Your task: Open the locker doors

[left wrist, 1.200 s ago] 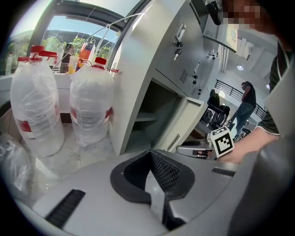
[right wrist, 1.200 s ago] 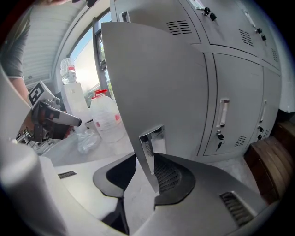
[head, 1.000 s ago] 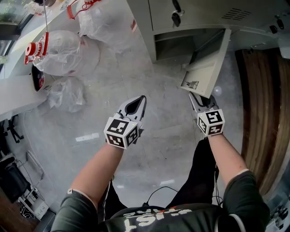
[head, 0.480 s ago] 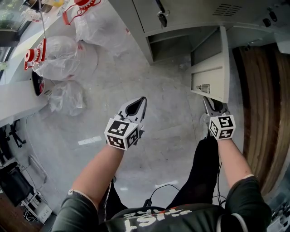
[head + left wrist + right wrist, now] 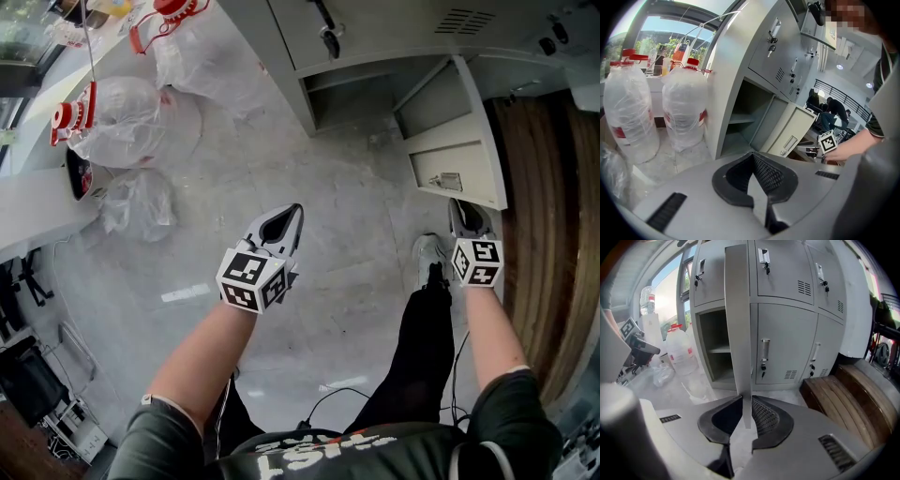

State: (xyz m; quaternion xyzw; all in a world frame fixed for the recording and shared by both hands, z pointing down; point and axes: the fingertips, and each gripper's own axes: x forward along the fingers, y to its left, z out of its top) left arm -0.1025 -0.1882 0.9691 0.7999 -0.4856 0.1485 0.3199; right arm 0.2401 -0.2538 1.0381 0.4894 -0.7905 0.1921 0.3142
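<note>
The pale grey metal locker door (image 5: 738, 310) has swung wider. The right gripper (image 5: 743, 401), its jaws just closing, pinches the door's free edge, which stands upright and rises above them. Well to its left hangs the left gripper (image 5: 753, 157), jaws pressed together, empty.

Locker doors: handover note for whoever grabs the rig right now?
Right gripper: jaws have just been closing and are now clamped on the free edge of the door.
Left gripper: shut, empty, held over the floor.
Done: the bottom-left door is swung wide, so its compartment is open.
Left: let go of that door, then open the other doors. Those above and to the right in the right gripper view are all closed.
</note>
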